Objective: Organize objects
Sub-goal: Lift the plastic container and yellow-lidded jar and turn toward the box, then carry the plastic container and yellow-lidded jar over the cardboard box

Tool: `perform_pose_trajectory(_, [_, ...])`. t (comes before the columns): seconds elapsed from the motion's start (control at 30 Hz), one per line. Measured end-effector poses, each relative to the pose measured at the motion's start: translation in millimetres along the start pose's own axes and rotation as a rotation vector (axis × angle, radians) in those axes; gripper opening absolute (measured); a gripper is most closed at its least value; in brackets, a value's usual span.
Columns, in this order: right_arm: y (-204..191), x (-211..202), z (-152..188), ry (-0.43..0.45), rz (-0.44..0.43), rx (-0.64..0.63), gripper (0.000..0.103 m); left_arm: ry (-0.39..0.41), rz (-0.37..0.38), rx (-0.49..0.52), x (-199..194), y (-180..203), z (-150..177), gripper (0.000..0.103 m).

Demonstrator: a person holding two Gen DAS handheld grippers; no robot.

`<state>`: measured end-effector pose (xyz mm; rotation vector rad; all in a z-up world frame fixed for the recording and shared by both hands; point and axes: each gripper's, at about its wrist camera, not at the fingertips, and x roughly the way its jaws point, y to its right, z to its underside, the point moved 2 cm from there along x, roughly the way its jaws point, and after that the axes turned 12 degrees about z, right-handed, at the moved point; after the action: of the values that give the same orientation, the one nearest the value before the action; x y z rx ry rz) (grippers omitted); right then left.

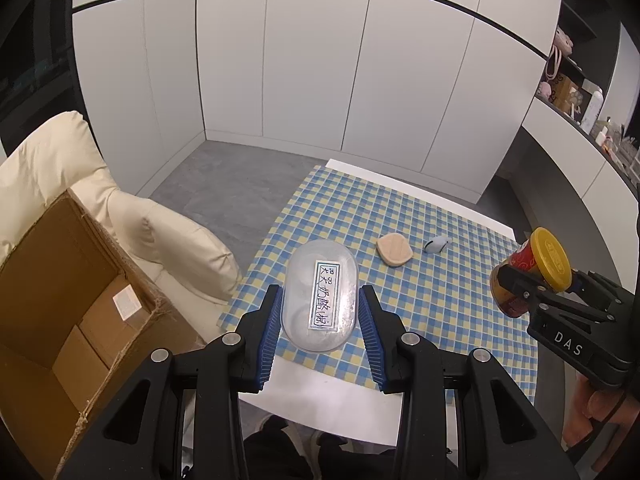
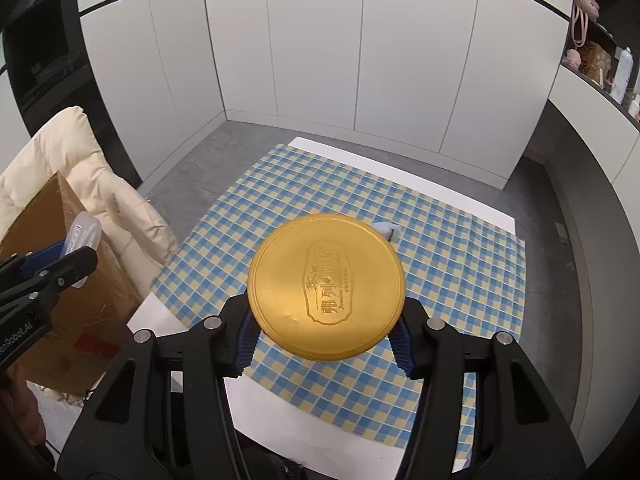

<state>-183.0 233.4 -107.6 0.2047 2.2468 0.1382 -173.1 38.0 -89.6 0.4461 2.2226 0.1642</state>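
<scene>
Centrally, left gripper (image 1: 319, 312) clamping clear oval container (image 1: 319, 294), right gripper (image 2: 326, 334) gripping yellow-lidded jar (image 2: 326, 294) mid-frame, only left wrist view showing peach compact (image 1: 394, 249) lying upper right on checked cloth (image 1: 440, 300), cardboard box (image 1: 60, 300) sitting lower left.

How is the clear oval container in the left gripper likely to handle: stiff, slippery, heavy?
The clear oval container looks like thin rigid plastic, so probably stiff but crushable. Its glossy curved sides may slip between the left gripper's ribbed pads. It seems nearly empty, so likely light.
</scene>
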Motion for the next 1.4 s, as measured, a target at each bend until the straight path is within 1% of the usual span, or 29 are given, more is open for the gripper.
perform_pose_trajectory(0.43, [-23.9, -2.8, -3.4, 0.022, -0.026, -0.04, 0.057, 0.023, -0.028, -0.027, -12.3, -22.2, -0.3, 0.038])
perform_pose_trajectory(1.4, [-91.7, -9.9, -12.6, 0.057, -0.097, -0.122, 0.057, 0.057, -0.094, -0.113, -42.9, -81.4, 7.3, 0.038])
